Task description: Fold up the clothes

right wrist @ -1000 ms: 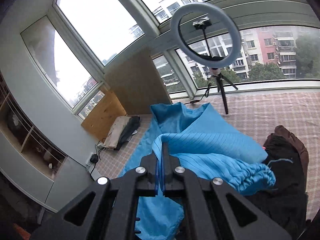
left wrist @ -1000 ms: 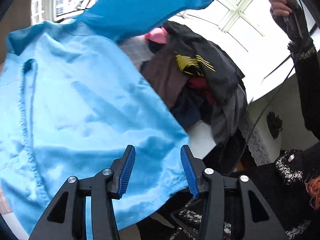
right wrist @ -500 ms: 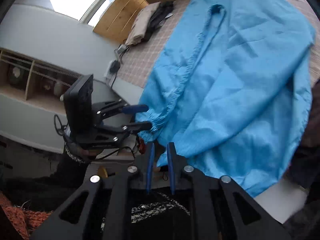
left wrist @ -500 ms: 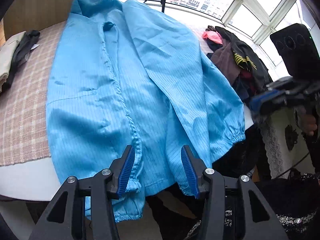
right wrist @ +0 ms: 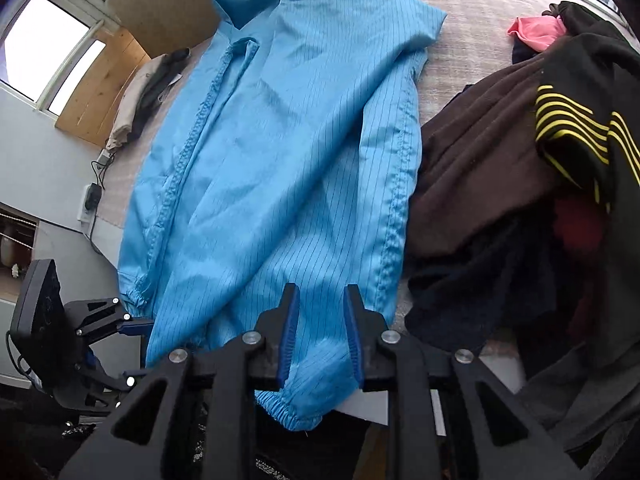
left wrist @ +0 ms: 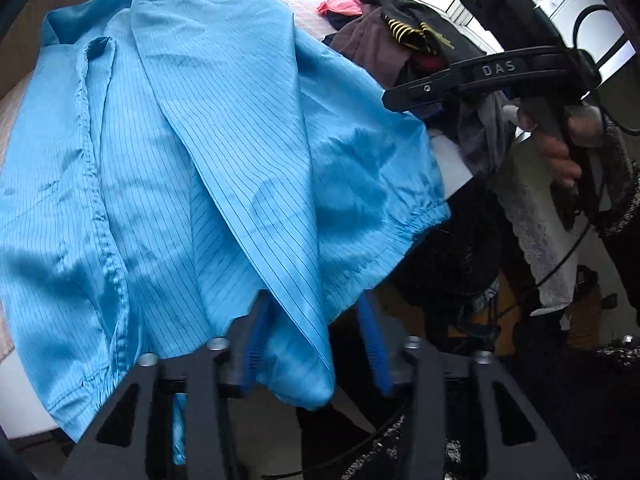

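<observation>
Gaping wide, the left claw (left wrist: 314, 344) has the hem of the blue jacket (left wrist: 208, 152) draped down between its blue pads (left wrist: 374, 344), yet the fingers are not pressed onto the cloth and grip nothing. A folded flap of the pinstriped fabric hangs over the near edge of the worktop (left wrist: 24, 396) right at this claw, and a gathered, elasticated cuff (left wrist: 416, 220) juts out to its right.

The right claw (right wrist: 320, 332) is parted to a moderate gap, its pads (right wrist: 289, 332) standing either side of the jacket's lower edge, where another gathered cuff (right wrist: 292, 416) spills past the worktop's rim (right wrist: 372, 404); it too holds nothing. In the left wrist view this claw shows from the side, carried in the person's hand (left wrist: 556, 148), hovering at the jacket's right border.

The jacket lies spread lengthwise on the worktop, collar (right wrist: 248, 0) at the far end, front opening with its puckered seam (right wrist: 188, 152) running down the left half, and one sleeve laid diagonally across the body. Just beside it on the right, touching its side seam, sits a heap of dark clothes (right wrist: 500, 184), including a black piece with yellow stripes (right wrist: 568, 124) and a pink garment (right wrist: 536, 30) at the far end. A small beige and dark bundle (right wrist: 140, 96) rests well apart at the far left corner.
</observation>
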Tool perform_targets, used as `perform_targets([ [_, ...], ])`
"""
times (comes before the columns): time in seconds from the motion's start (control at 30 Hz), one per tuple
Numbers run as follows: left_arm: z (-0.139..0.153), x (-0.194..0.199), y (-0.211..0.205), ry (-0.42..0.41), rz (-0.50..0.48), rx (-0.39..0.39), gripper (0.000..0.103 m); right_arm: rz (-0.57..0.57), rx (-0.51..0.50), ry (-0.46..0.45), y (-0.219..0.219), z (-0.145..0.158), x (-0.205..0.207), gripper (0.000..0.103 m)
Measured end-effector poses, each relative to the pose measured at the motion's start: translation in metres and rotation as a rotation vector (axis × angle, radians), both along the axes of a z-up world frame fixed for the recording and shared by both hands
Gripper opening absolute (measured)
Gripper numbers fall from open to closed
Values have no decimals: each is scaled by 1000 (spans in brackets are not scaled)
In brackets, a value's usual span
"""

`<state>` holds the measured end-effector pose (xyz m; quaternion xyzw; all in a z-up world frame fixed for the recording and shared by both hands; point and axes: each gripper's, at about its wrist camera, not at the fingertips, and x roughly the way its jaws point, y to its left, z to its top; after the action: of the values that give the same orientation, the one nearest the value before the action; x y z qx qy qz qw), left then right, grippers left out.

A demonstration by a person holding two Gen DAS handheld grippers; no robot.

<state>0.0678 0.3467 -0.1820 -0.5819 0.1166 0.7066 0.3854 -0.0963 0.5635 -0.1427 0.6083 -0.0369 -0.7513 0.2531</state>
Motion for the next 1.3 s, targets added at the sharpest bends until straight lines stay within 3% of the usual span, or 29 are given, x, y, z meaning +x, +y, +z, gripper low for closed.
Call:
perform_targets([
  [0.07, -8, -8, 8, -31, -3, -18, 0, -1, 31, 8, 1, -4, 0, 23],
  [0.1, -1, -10, 7, -48, -3, 17, 0, -10, 48, 12, 4, -6, -1, 23],
  [0.2, 54, -9, -12, -107, 2, 258, 0, -25, 89, 18, 11, -11, -3, 23],
  [0.23, 67, -8, -21, -92, 11, 282, 5, -28, 104, 18, 13, -12, -3, 23],
  [0.3, 82, -6, -46, 8, 47, 211, 18, -33, 127, 11, 16, -14, -4, 23],
  [0.37, 90, -4, -69, 120, 84, 97, 65, -40, 117, 6, 19, -14, -5, 23],
  [0.43, 68, -10, -85, 188, 125, -106, 60, -45, 109, 16, 19, -9, -5, 23],
  [0.5, 50, -17, -96, 170, 179, -210, 52, -49, 95, 42, 17, 1, -5, 23],
  [0.53, 46, -15, -95, 163, 182, -213, 49, -52, 76, 59, 15, 7, -5, 23],
  [0.67, 57, 16, -50, 159, 33, -39, 53, 0, -16, 42, -6, 17, -13, 23],
  [0.83, 32, 39, 14, 201, -156, -110, 53, 52, -48, -69, -42, -14, -31, 23],
  [0.93, 23, 29, 6, 228, -110, -201, 49, 86, -189, -117, -70, -14, -40, 23],
  [1.07, 41, 16, -24, 235, 8, -171, 49, 101, -366, -137, -114, -1, -67, 23],
  [1.17, 52, 17, -23, 214, 7, -106, 50, 112, -320, -204, -138, -18, -87, 23],
  [1.3, 42, 30, 25, 220, -117, -74, 51, 99, -304, -244, -136, -27, -92, 23],
])
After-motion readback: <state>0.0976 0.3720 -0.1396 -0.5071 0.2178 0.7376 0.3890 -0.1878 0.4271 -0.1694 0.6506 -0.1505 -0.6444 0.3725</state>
